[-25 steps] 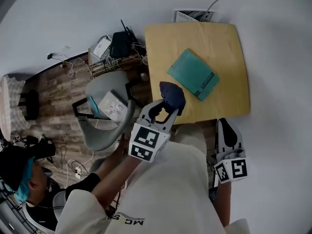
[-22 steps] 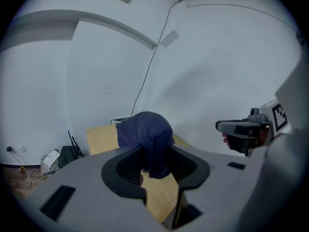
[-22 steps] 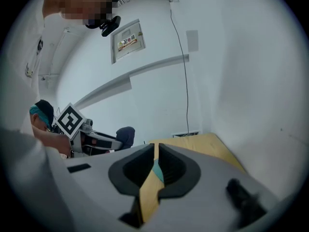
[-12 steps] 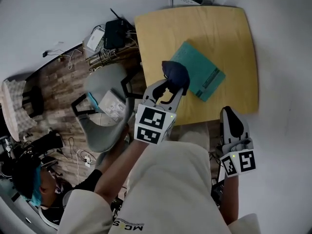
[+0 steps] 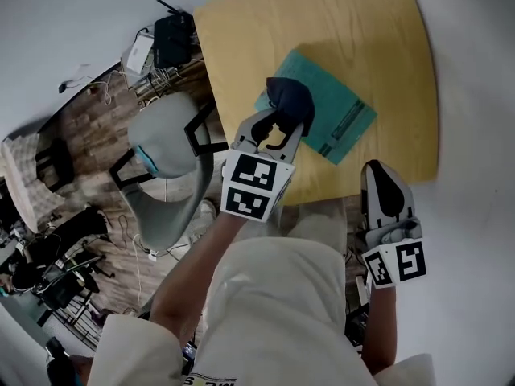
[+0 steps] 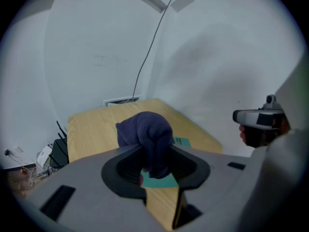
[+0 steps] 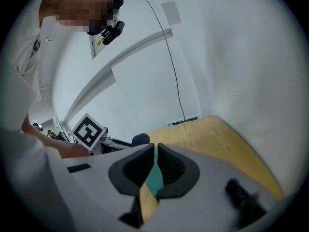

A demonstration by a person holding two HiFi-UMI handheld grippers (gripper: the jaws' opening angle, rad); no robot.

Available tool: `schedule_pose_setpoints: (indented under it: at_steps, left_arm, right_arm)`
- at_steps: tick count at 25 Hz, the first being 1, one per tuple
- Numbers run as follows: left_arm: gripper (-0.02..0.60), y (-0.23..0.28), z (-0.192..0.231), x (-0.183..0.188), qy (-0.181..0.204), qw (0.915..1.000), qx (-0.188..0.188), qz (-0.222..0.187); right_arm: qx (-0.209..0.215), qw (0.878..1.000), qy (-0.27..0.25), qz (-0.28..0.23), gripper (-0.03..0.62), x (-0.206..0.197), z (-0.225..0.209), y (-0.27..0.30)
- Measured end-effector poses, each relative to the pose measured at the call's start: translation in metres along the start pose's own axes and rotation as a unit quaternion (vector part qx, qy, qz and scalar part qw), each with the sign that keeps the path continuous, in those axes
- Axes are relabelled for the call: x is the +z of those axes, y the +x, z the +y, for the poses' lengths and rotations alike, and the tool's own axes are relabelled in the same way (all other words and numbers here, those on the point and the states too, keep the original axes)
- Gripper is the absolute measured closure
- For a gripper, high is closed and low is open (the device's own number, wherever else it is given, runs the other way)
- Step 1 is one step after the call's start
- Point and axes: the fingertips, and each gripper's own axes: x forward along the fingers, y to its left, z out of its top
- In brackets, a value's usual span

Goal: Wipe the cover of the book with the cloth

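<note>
Two grippers. Left gripper fingers clamped on cloth, over book left corner, near desk left edge. Right gripper fingers closed, empty, past desk near edge. Book well apart from far edge.

Cream shirt fills the near view, with a loose sleeve on the left and dark print at the hem. Left tool: pale grey shell, black jaw linings, left cube showing black-and-white square markers. Right tool matches, right cube likewise.
</note>
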Motion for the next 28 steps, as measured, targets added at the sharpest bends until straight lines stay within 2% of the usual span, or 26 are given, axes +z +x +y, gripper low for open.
schedule_pose_setpoints:
  at_steps: [10,15,28]
  left_arm:
    - [0.431,0.061,0.011,-0.017,0.012,0.9992,0.005,0.037]
    - [0.431,0.080,0.010,-0.019,0.006,0.9991,-0.001,0.041]
    - [0.431,0.108,-0.042,-0.036,0.062,0.9940,-0.052,0.073]
  right_arm:
    - [-0.003,1.000,0.016,0.014,0.559,-0.020,-0.019,0.011]
    - [-0.007,1.000,0.024,0.017,0.559,-0.025,-0.026,0.014]
    - [-0.019,0.999,0.048,0.010,0.559,-0.031,-0.035,0.010]
